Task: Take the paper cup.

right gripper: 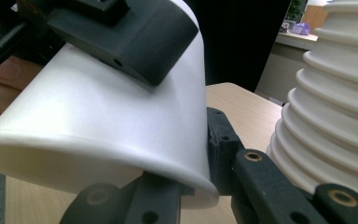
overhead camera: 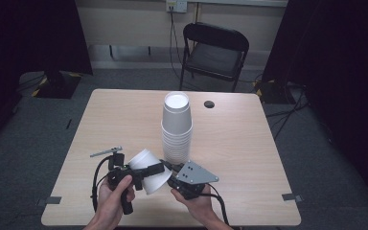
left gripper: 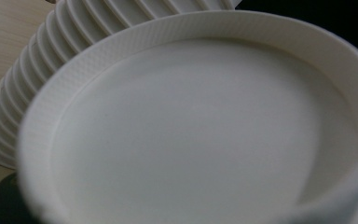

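The loose white cup (overhead camera: 148,172) is lying tilted above the table's (overhead camera: 239,143) near edge, its base pointing up and left, its open rim down and right toward the right gripper (overhead camera: 172,173). That gripper's jaws are pinching the rim's lip (right gripper: 200,179), nearly closed on it. The left gripper (overhead camera: 146,171) is clamping across the cup's wall. The stack of cups (overhead camera: 176,129) is standing just behind, toward the table's middle.
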`<state>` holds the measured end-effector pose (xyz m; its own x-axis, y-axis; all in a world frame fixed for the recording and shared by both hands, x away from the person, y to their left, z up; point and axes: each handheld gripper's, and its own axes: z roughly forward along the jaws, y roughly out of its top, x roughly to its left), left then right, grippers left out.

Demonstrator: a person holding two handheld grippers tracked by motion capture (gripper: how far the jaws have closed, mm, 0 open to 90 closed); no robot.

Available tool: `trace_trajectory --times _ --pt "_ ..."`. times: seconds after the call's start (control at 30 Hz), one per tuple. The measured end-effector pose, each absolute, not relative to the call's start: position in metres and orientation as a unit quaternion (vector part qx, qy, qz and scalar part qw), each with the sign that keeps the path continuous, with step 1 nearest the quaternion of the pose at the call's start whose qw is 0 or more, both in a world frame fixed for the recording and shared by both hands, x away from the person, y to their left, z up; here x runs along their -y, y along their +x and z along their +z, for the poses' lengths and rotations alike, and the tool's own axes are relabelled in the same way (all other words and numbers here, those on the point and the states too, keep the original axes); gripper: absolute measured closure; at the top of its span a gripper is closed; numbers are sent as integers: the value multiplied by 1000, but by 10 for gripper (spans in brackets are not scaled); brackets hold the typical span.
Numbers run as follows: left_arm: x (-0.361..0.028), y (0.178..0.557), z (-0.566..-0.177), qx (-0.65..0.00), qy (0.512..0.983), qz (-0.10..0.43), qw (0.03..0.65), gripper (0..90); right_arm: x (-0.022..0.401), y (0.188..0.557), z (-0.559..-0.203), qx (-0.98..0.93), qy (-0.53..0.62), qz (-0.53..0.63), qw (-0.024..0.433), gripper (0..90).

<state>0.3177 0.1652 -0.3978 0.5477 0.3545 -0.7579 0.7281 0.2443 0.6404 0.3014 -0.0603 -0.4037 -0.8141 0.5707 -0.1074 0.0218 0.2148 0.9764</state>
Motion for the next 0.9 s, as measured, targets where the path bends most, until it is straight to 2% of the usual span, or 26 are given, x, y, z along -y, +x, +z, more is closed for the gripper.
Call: trace_trajectory --times 0.6,0.73,0.9 --pt "-172 319 -398 -437 599 -119 660 139 63 298 -404 -755 201 586 213 840" --pt "-182 320 -394 -442 586 -91 673 183 64 297 -406 -760 195 584 209 843" --pt "-189 321 -391 -432 600 -53 672 180 68 300 -407 -765 205 578 199 843"
